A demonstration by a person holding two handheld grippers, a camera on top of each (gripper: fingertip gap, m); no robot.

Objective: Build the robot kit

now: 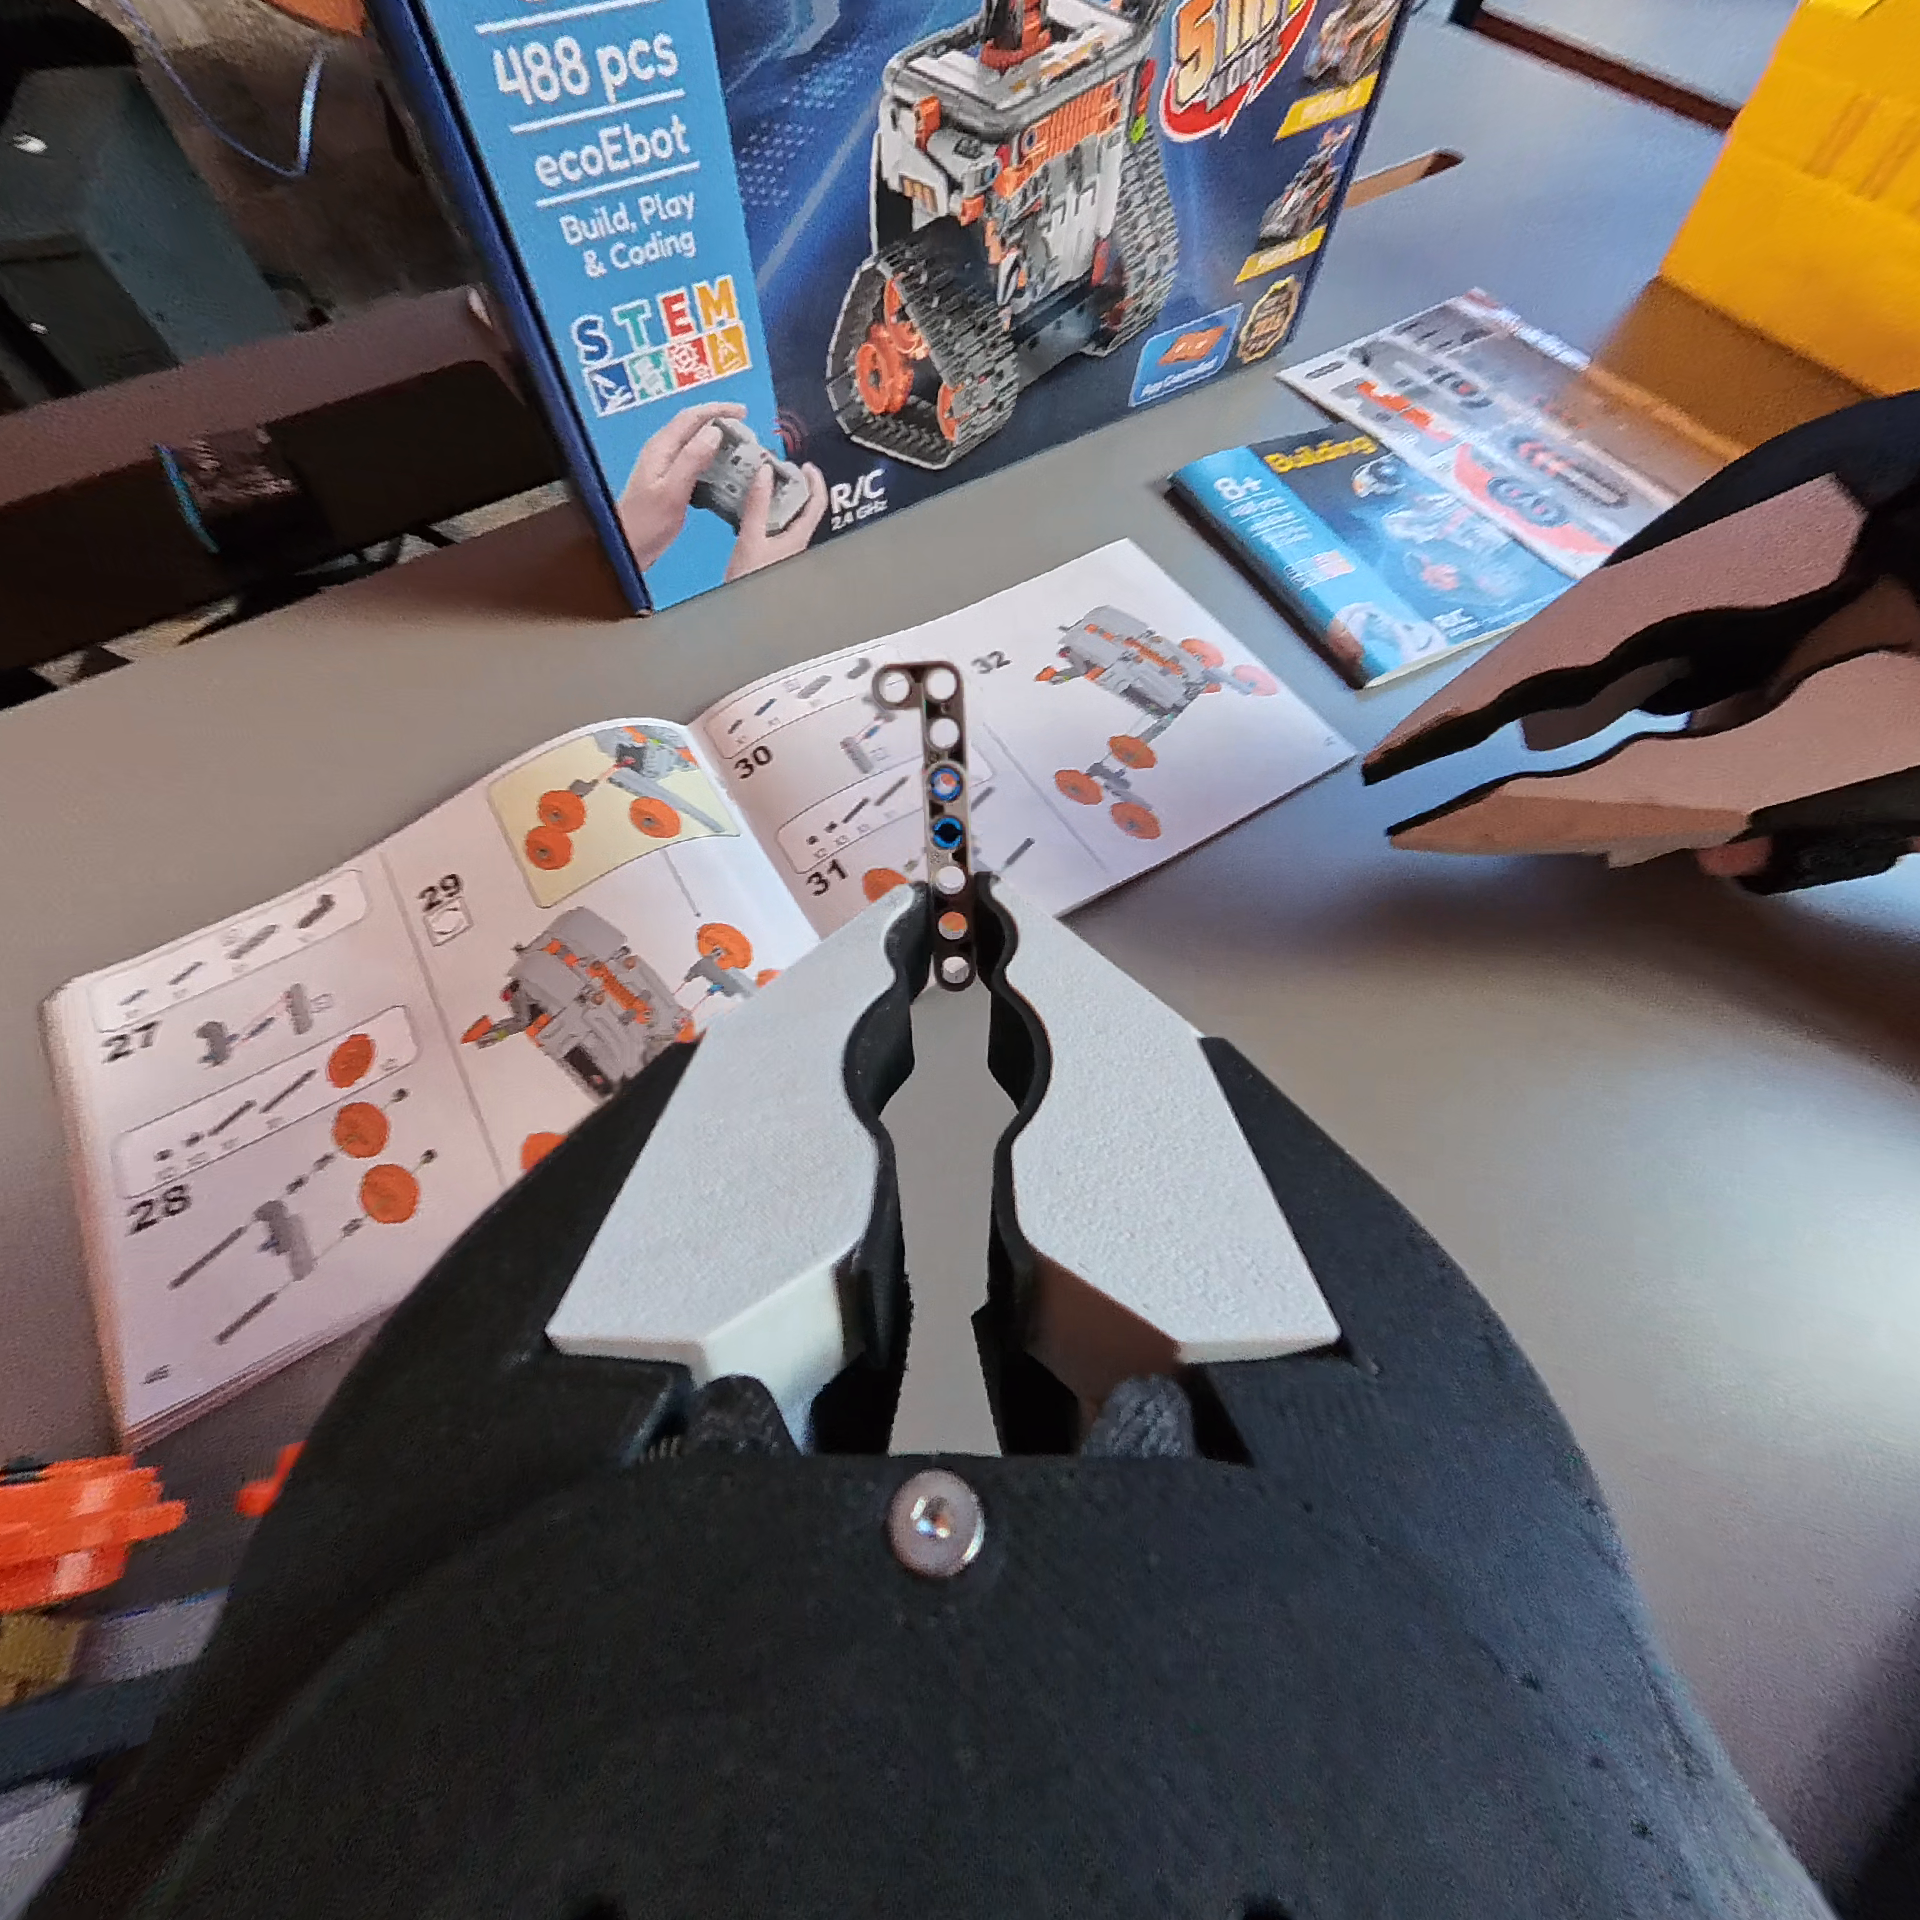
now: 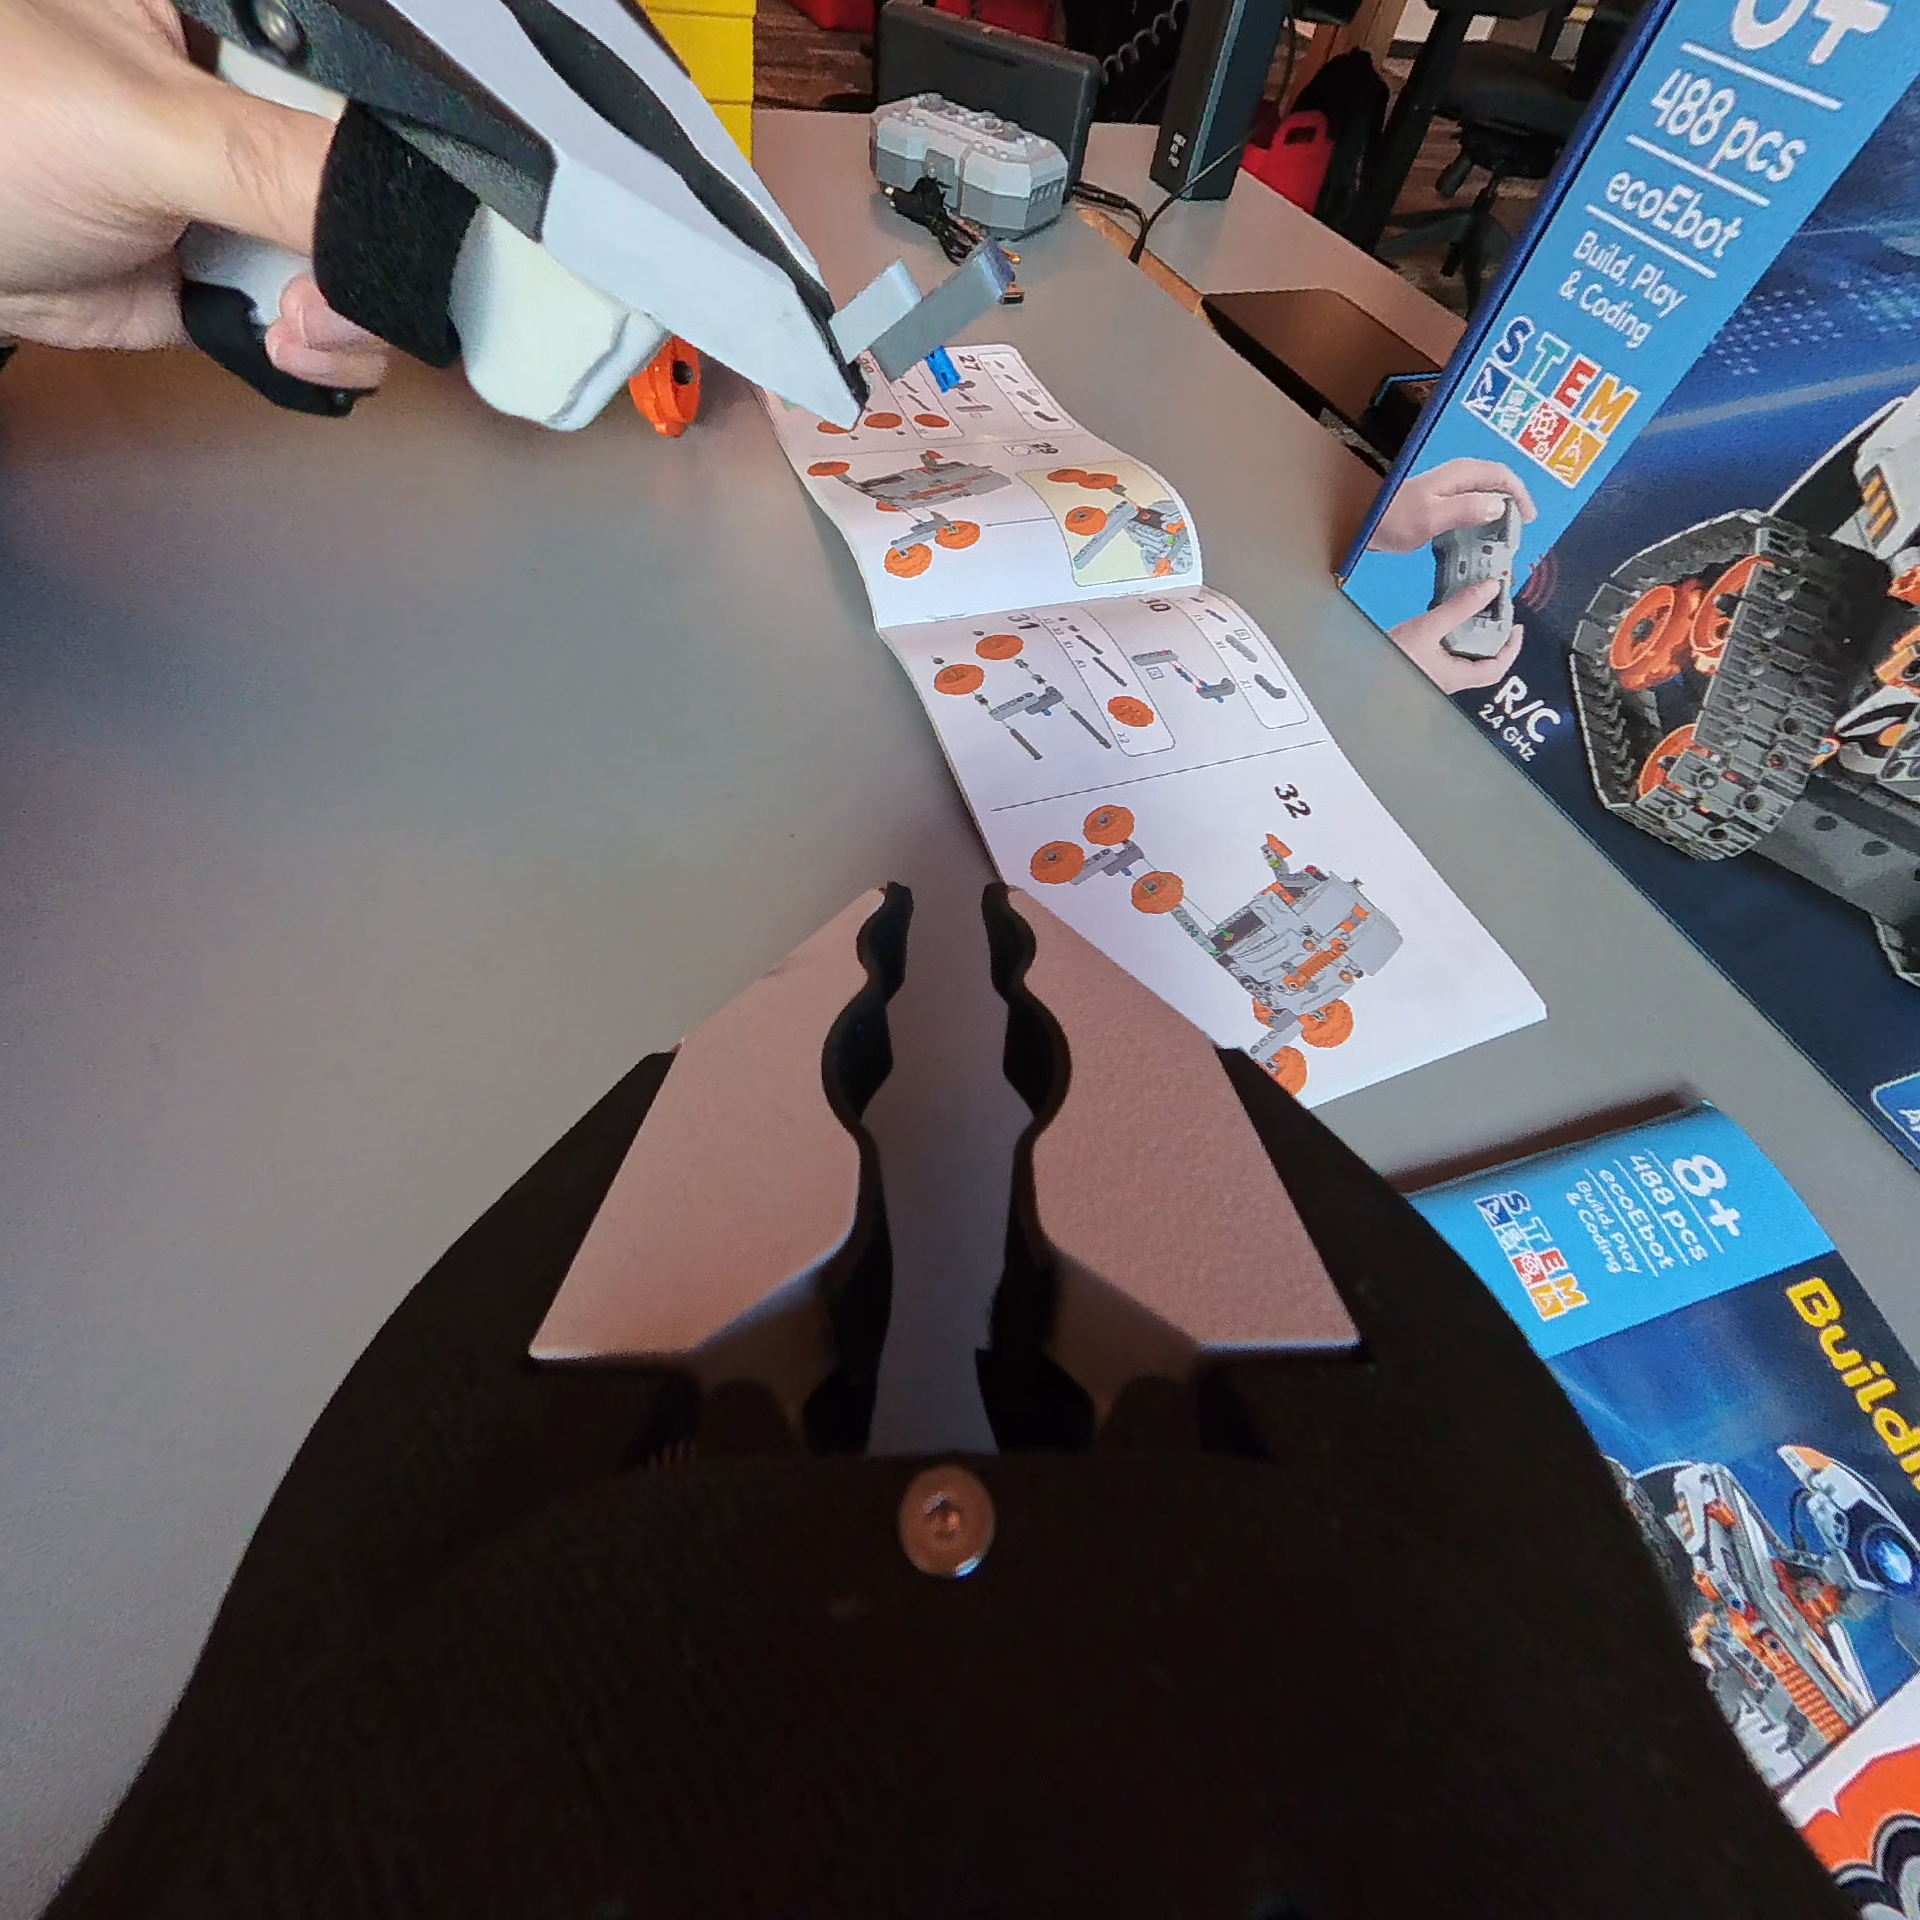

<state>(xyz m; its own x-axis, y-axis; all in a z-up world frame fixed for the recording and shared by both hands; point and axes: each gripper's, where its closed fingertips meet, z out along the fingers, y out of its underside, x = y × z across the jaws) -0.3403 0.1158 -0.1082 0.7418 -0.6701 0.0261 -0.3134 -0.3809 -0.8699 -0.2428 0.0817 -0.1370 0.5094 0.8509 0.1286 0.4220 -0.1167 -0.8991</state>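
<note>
My left gripper (image 1: 951,899) is shut on the lower end of a dark grey holed beam (image 1: 943,790) with blue pins in it. It holds the beam upright above the open instruction booklet (image 1: 343,1039). In the right wrist view the left gripper (image 2: 847,379) is at the upper left in a person's hand (image 2: 94,187), with the grey beam (image 2: 920,307) sticking out past its tips. My right gripper (image 2: 945,896) hovers over the bare grey table (image 2: 416,779) beside the booklet (image 2: 1226,810). Its jaws stand slightly apart with nothing between them. It also shows in the left wrist view (image 1: 1387,800) at the right.
A blue toy-kit box (image 1: 883,260) stands behind the booklet. A closed blue booklet (image 1: 1351,551) and a leaflet (image 1: 1475,405) lie at the right, and a yellow box (image 1: 1808,187) beyond. Orange parts (image 1: 73,1527) lie at the left edge. A grey module (image 2: 971,166) with a cable sits far back. There is about 12 cm between the tips of the two grippers.
</note>
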